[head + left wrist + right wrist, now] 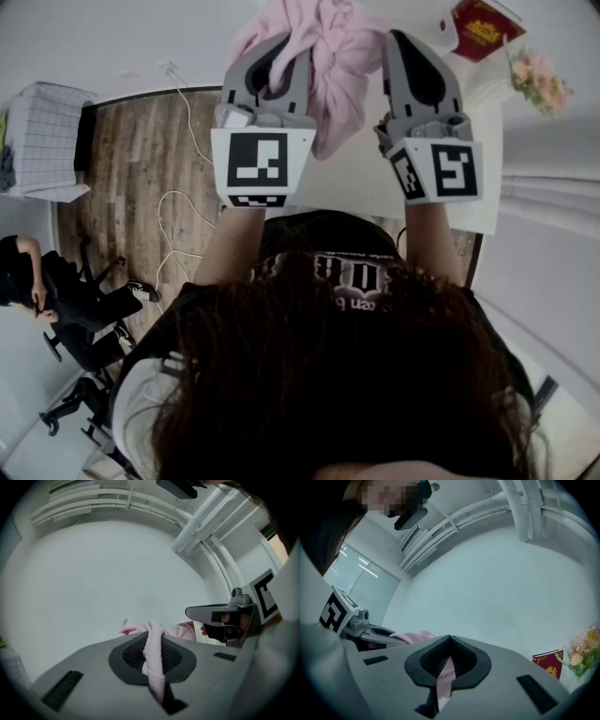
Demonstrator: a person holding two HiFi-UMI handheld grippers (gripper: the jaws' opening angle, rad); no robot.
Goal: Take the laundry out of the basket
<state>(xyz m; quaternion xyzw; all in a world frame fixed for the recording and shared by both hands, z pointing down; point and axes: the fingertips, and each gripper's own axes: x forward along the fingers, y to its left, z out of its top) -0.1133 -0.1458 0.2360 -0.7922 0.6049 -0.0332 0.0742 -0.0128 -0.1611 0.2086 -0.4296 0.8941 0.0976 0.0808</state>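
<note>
A pink garment (328,56) hangs bunched between both grippers, held up high in front of me over the white table (356,178). My left gripper (272,66) is shut on one part of it; in the left gripper view a fold of pink cloth (154,663) runs down between its closed jaws. My right gripper (412,70) is shut on another part, where a thin strip of pink cloth (446,679) shows in the jaw slot. The right gripper (225,618) appears in the left gripper view, the left gripper (365,630) in the right one. No basket is in view.
A red booklet (483,26) and pink flowers (539,80) sit at the table's far right. A white cable (178,216) trails over the wooden floor. A folded checked cloth (47,141) lies at left. A seated person (66,300) is at lower left.
</note>
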